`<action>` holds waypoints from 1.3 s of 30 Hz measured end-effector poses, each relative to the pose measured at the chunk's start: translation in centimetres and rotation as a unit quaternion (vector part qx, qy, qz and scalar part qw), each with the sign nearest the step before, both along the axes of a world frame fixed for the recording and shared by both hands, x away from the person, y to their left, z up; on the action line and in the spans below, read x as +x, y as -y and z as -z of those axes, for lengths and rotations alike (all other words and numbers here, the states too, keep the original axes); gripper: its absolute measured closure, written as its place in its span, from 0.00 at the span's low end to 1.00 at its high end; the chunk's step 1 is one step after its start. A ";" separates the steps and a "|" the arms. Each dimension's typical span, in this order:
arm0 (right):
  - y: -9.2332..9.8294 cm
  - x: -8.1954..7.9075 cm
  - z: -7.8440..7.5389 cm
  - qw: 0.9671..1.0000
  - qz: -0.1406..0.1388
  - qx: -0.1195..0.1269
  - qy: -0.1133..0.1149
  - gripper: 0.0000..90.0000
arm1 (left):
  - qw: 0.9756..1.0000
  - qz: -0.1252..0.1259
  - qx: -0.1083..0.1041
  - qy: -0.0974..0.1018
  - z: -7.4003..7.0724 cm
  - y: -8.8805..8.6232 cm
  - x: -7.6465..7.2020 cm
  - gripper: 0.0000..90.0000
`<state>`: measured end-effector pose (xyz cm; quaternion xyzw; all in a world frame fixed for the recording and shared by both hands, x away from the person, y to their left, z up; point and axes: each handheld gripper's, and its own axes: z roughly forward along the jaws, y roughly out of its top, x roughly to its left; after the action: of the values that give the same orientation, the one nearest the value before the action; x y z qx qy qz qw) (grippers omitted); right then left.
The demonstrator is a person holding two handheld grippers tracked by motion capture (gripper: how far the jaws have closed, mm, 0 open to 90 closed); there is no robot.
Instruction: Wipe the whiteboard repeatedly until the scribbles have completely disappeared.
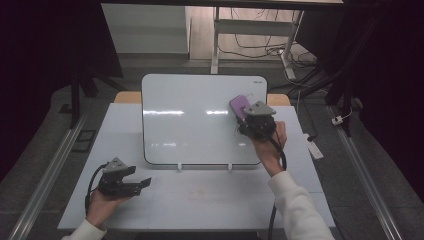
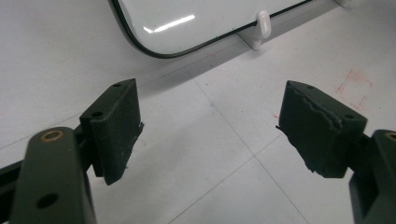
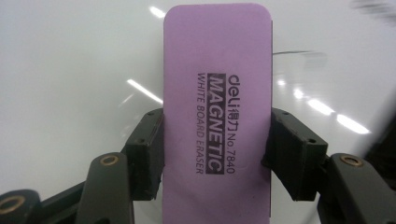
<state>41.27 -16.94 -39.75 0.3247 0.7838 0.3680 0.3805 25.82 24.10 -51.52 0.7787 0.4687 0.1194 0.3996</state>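
Note:
A purple magnetic whiteboard eraser (image 3: 217, 107) is clamped by its long sides between the jaws of my right gripper (image 3: 217, 149). In the high view that right gripper (image 1: 248, 119) holds the eraser (image 1: 239, 105) against the right part of a tilted whiteboard (image 1: 195, 120). A faint dark stroke shows on the board just right of the eraser (image 3: 299, 53). My left gripper (image 1: 136, 177) rests low over the table at the front left, jaws wide apart with nothing between them. From its own camera the left gripper (image 2: 210, 133) faces bare white table, the board's lower corner (image 2: 154, 28) beyond.
The whiteboard leans on two white pegs (image 1: 179, 166) on the white table (image 1: 210, 200). A faint red square mark (image 2: 355, 86) lies on the table surface. Metal rails (image 1: 50, 170) run along both sides; cables and a desk frame (image 1: 250, 35) stand behind.

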 end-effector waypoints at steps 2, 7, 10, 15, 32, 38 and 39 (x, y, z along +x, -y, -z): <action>1.0 0.7 -0.7 1.000 0.018 0.011 0.005 0.46 | 1.000 0.000 0.000 0.000 0.0 0.0 0.0 0.24; 1.3 0.7 -0.7 1.000 0.026 0.014 0.009 0.46 | 1.000 -0.001 -0.001 -0.001 0.0 -0.1 0.0 0.24; -0.2 -0.9 1.2 1.000 -0.002 0.000 -0.002 0.46 | 1.000 -0.001 0.000 -0.001 0.0 0.0 0.1 0.24; -2.4 -3.4 3.9 0.998 -0.045 -0.031 -0.014 0.46 | 1.000 -0.001 0.001 -0.002 0.0 0.1 0.0 0.24; 1.1 -0.2 0.5 1.000 0.024 0.016 0.010 0.46 | 1.000 -0.001 0.001 -0.002 0.1 0.0 0.1 0.24; -1.5 -2.3 2.8 1.000 -0.019 -0.014 0.002 0.46 | 1.000 -0.002 0.003 -0.003 0.1 0.0 0.1 0.24; -2.1 -2.9 3.5 0.999 -0.030 -0.019 0.000 0.46 | 1.000 -0.002 0.003 -0.003 0.1 0.0 0.1 0.24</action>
<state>38.41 -14.85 -43.25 0.2936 0.7999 0.3645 0.3756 25.94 24.06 -51.63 0.7793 0.4711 0.1191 0.3958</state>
